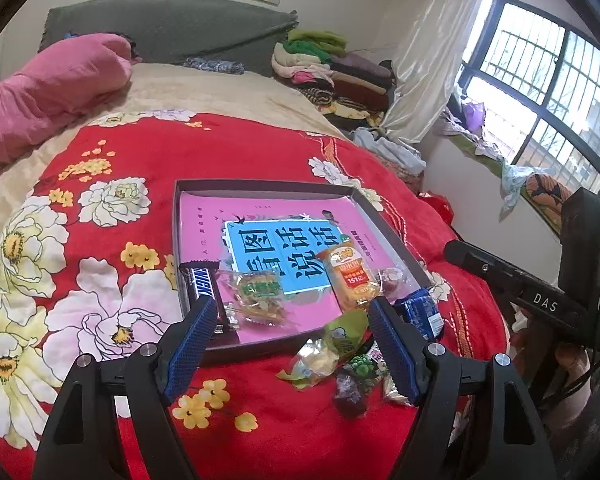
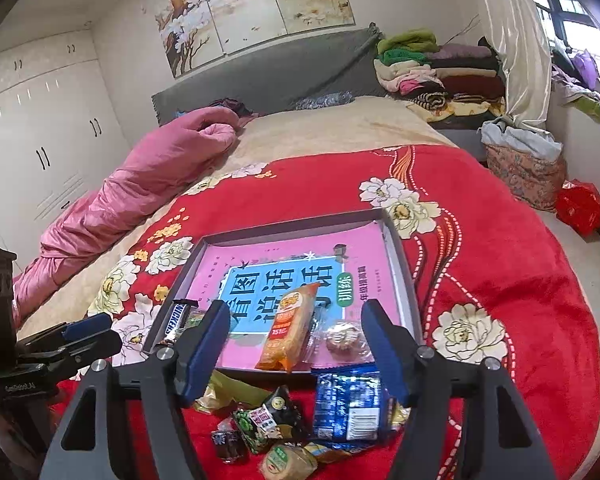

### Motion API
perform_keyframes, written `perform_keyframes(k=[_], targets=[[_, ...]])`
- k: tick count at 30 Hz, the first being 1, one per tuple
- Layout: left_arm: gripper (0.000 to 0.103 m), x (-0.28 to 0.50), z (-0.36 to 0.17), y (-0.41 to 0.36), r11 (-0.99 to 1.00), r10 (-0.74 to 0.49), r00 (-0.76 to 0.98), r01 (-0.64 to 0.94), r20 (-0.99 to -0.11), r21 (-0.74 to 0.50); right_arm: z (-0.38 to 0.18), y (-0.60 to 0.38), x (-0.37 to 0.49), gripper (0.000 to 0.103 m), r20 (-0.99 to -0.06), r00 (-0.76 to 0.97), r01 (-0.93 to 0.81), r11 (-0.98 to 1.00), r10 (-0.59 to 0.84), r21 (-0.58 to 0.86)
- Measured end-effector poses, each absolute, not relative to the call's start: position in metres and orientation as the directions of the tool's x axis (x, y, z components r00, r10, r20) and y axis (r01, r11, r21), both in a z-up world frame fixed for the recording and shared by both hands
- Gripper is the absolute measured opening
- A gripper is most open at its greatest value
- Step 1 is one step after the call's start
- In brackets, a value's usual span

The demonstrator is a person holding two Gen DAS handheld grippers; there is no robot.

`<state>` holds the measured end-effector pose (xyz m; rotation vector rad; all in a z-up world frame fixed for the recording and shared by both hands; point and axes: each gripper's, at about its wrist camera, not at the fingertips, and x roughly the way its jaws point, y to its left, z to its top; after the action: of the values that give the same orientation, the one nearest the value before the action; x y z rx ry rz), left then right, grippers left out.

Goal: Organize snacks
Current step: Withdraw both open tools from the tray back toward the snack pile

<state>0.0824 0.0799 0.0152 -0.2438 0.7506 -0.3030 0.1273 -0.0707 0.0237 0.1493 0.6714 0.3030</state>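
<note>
sorting snacks into the shallow tray (image 2: 398, 264): four packets inside, the loose pile (image 2: 276, 420) on the red floral blanket (image 2: 500, 240) at its near rim. both grippers, left gripper (image 1: 292, 344) and right gripper (image 2: 296, 344), spread, pinching nothing. best to take one packet squarely, lift clear of the rim. soft bed, cluttered bedroom.

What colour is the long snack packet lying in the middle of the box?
Orange, the long snack packet; the right wrist view shows it best.
</note>
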Motion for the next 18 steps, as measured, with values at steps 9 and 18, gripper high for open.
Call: perform_keyframes(k=[9, 18], targets=[[0.079, 0.077, 0.016, 0.068, 0.925, -0.372, 0.676, 0.211, -0.636, -0.317, 0.027, -0.084, 0.118, 0.072, -0.589, 0.752, -0.204, 0.955, 0.295, 0.217], [0.079, 0.07, 0.02, 0.057, 0.927, -0.372, 0.672, 0.228, -0.64, -0.299, 0.028, -0.089, 0.109, 0.073, -0.593, 0.75, -0.209, 0.956, 0.293, 0.208]])
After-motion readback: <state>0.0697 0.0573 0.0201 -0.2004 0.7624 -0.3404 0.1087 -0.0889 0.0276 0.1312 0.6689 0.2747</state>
